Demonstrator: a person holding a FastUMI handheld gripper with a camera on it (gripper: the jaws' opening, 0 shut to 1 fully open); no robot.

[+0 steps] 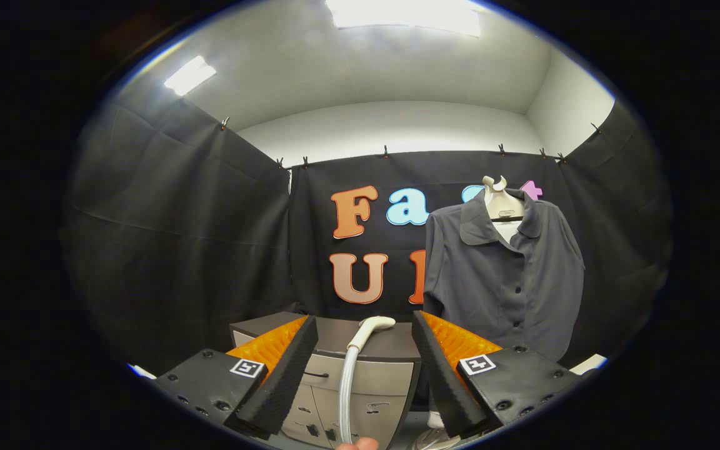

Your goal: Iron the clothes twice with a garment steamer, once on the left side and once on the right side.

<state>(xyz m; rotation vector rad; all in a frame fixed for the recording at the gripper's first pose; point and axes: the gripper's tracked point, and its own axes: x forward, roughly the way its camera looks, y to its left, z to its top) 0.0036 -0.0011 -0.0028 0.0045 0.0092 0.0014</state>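
Observation:
A dark grey button-up shirt [502, 281] hangs on a pale hanger form [501, 203], beyond the right finger. A white garment steamer head [374, 325] lies on top of a grey cabinet [360, 369], its ribbed hose [346, 394] running down the cabinet front. My gripper [364, 331] is open, fingers wide apart, and the steamer head lies ahead of the gap, nearer the right finger. Nothing is held between the fingers.
Black cloth walls close the booth at left, back and right. The cabinet has drawers with dark handles [316, 375]. A fingertip of a person [358, 444] shows under the hose. A white edge [591, 362] lies low at the right.

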